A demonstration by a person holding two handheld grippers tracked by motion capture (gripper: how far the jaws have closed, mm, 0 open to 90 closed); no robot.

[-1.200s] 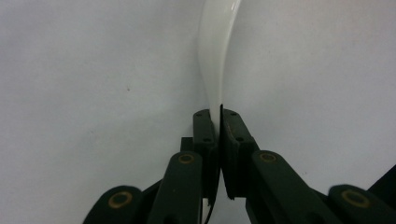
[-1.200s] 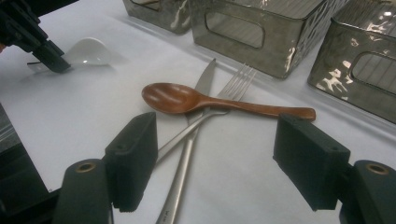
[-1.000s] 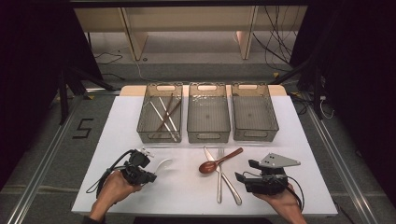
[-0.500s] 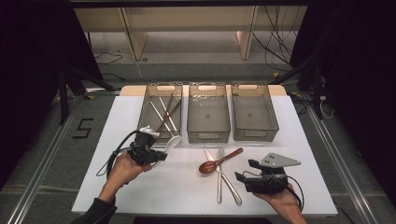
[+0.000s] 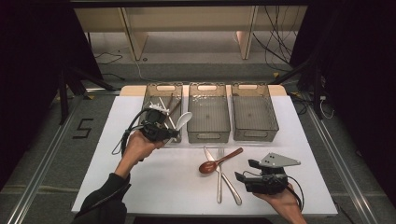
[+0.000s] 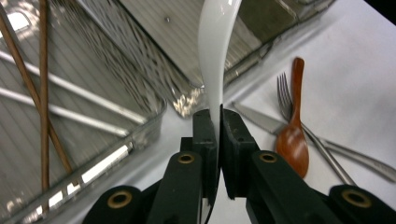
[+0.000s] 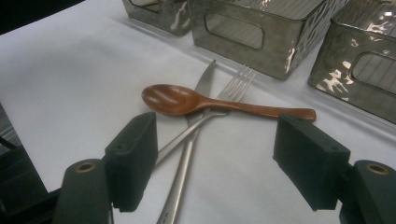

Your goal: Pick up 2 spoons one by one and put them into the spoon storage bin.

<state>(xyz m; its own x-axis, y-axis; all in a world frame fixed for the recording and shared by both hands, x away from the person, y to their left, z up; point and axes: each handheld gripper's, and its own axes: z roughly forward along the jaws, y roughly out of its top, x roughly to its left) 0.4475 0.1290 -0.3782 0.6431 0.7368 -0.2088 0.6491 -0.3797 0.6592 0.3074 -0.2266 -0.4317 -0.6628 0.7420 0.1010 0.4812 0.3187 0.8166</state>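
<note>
My left gripper (image 5: 172,133) hangs above the near end of the left bin (image 5: 161,87), shut on the handle of a white spoon (image 5: 183,120) whose bowl points toward the middle bin (image 5: 208,136). In the left gripper view the pads (image 6: 205,135) pinch the white spoon (image 6: 215,56) edge-on. My right gripper (image 5: 245,170) rests low at the table's near right, open, with nothing between its fingers (image 7: 133,161). Just beyond it a wooden spoon (image 7: 187,100) lies across a knife (image 7: 187,154) and a fork (image 7: 236,77).
Three clear bins stand in a row at the back of the white table (image 5: 140,186). The left one holds chopsticks (image 6: 44,93) and other utensils; the right bin (image 5: 254,135) looks bare. The wooden spoon (image 5: 219,161), knife (image 5: 229,181) and fork (image 5: 219,182) lie centre-front.
My left gripper has risen from the near-left table and travelled away toward the bins, carrying the white spoon. The right gripper and the cutlery pile have stayed put.
</note>
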